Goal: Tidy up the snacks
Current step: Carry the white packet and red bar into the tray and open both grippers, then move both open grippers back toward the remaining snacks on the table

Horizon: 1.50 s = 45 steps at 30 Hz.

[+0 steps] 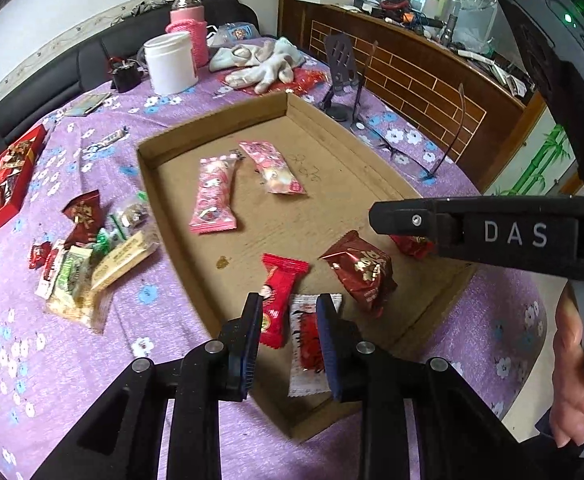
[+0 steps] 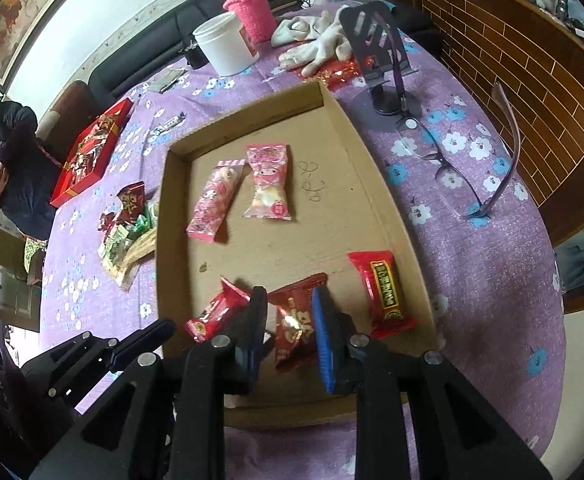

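A shallow cardboard tray [image 1: 212, 124] [image 2: 244, 120] lies on the purple flowered cloth. On its floor are two pink packets [image 1: 214, 196] [image 1: 274, 168], a red packet [image 1: 280, 296], a white-and-red packet [image 1: 305, 344], a dark red packet [image 1: 361, 270] [image 2: 295, 320] and a bright red bar [image 2: 383, 292]. My left gripper [image 1: 290, 306] hangs a little open over the red and white-and-red packets, holding nothing. My right gripper [image 2: 290, 300] is slightly open above the dark red packet, which lies flat on the tray. A heap of loose snacks [image 1: 92, 256] sits left of the tray.
A red gift box [image 1: 4, 184] lies at the far left. Behind the tray stand a white tub [image 1: 170, 62], a pink-sleeved bottle [image 1: 190, 28], gloves [image 1: 260, 64] and a phone stand [image 1: 341, 76]. Eyeglasses [image 2: 439, 160] lie right of the tray. A person [image 2: 8, 160] sits beyond the table's left side.
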Motion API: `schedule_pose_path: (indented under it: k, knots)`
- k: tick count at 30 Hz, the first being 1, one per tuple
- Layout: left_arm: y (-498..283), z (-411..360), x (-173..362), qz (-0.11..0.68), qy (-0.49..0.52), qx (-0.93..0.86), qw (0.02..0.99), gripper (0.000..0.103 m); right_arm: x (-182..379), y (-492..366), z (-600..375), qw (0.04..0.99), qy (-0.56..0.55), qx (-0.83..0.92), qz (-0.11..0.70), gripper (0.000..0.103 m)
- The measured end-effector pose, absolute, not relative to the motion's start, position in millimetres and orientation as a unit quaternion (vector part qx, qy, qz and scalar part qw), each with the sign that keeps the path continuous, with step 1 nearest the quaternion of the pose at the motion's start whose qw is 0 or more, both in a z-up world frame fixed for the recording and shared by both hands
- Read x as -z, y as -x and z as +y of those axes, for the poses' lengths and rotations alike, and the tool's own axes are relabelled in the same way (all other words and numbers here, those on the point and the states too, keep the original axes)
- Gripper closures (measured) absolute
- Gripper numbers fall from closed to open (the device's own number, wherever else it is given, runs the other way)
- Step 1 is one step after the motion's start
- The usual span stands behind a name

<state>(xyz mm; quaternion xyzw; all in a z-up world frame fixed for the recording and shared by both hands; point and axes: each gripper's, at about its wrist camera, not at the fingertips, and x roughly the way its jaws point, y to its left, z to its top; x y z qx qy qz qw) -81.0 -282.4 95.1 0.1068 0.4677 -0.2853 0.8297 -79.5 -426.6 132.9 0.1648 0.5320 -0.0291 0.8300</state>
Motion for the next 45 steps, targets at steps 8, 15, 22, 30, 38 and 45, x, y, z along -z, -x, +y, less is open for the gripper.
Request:
schedule_pose_path:
  k: [8,15,22,30,38,45]
  knots:
    - [76,-245,-97,0.467,-0.088,0.269,0.838,0.075,-133,71,-394,0.83,-0.16,0.012,0.535,0.081]
    - [70,-204,-99,0.467,-0.066,0.242,0.848,0.075,-131,57,-359,0.827,-0.152,-0.01,0.541,0.081]
    - [65,-165,-96,0.473,-0.039,0.213,0.854,0.075,-128,43,-326,0.82,-0.143,-0.032,0.553,0.081]
    - [61,-124,-83,0.485,-0.019,0.186,0.854,0.075,-121,25,-289,0.809,-0.131,-0.058,0.571,0.075]
    - [57,-82,-68,0.502,-0.004,0.161,0.85,0.075,-118,-10,-252,0.803,-0.125,-0.075,0.577,0.075]
    - [58,-41,-50,0.515,0.003,0.14,0.846,0.075,-116,-75,-228,0.813,-0.119,-0.059,0.568,0.074]
